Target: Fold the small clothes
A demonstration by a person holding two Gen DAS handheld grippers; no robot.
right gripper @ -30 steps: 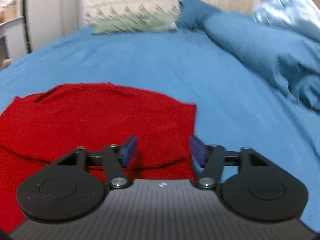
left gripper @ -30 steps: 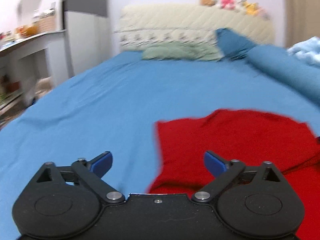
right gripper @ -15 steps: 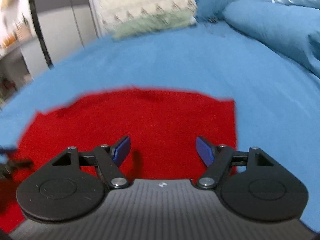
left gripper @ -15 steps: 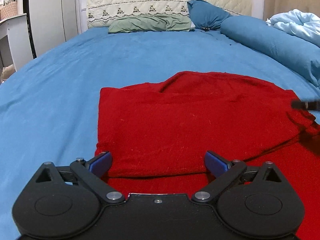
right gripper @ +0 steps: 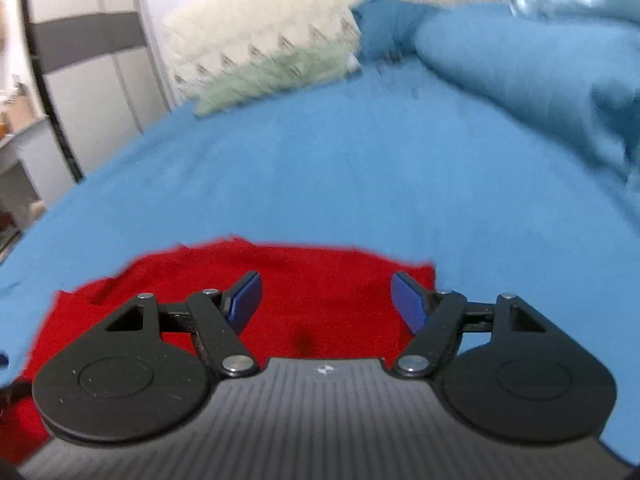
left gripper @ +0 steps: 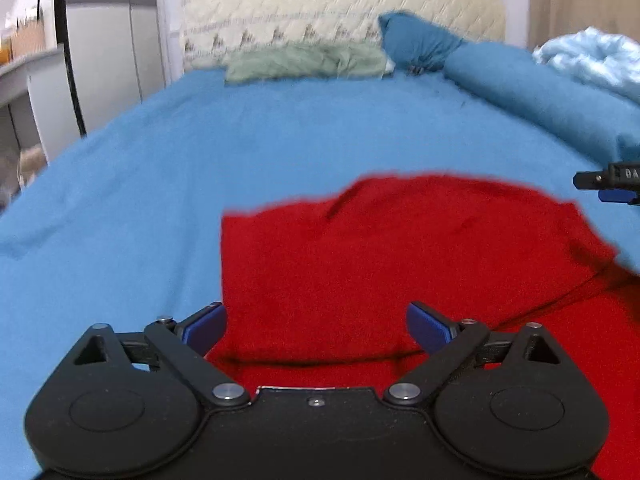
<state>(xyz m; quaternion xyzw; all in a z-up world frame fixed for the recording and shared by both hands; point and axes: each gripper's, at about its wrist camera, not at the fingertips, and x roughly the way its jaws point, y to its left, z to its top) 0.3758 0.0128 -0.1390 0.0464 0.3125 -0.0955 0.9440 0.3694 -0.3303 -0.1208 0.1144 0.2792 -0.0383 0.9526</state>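
Left wrist view: bed (left gripper: 280, 152) w/ blue sheet fills most of frame; headboard (left gripper: 340, 12), green pillow (left gripper: 304, 62) and blue bolster (left gripper: 540, 92) along the top. Red garment (left gripper: 380, 256) lies flat on the sheet, lower centre to lower right, already doubled over: a folded edge runs across just ahead of the left tongs (left gripper: 316, 326). Long axis looks left-right in frame, neckline dip toward the headboard, tho blur makes that approx. Left tongs wide apart, holding nothing, hovering over the garment's near left part. Right tongs (right gripper: 326, 298) also wide, empty, above the garment's (right gripper: 320, 280) far right corner in the right wrist view; their tip shows at mid right edge of the left view.

Judgement: next fold pending. To do it well, bite both layers at matching corners on each side, lift evenly, keep edges aligned, lay down w/o dragging the sheet.
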